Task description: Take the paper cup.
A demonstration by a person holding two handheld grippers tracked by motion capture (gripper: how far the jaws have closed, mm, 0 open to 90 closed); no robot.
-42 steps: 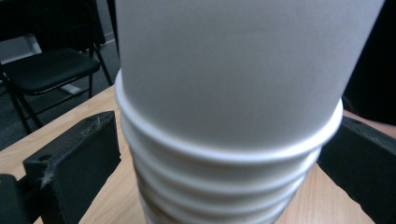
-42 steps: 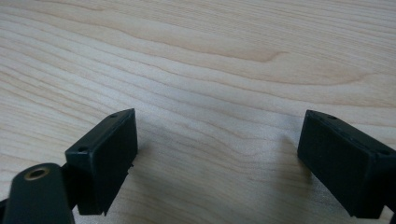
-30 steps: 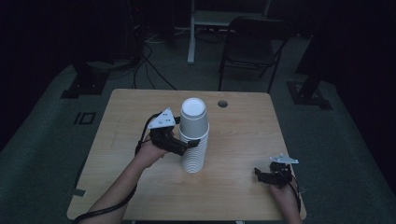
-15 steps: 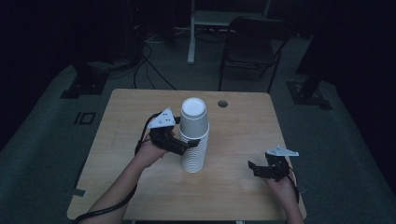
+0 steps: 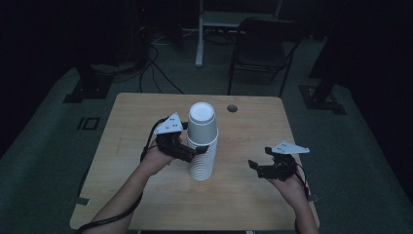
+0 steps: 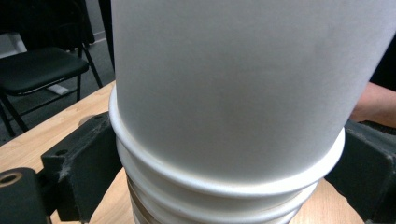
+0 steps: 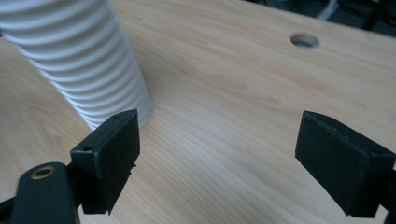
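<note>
Right gripper [image 5: 263, 168] near front-right table edge, jaws spread wide, holding nothing, bare wood between them. Left gripper [image 5: 191, 155] at mid-table, jaws either side of cup stack [image 5: 201, 146], pressed against its rims. Stack upright, cups nested upside down, base up. Table [image 5: 243, 200] open all around stack; cable hole [image 5: 232, 107] near far edge. Chair [image 5: 263, 44] beyond.

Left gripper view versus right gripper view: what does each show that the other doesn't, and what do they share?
Left gripper view: the top cup seen close, black jaws on either side of the nested rims, and a black chair behind. Right gripper view: the stack's ribbed lower part, the table's round hole, and the right gripper open over bare wood. Both: the cup stack and wooden table.
</note>
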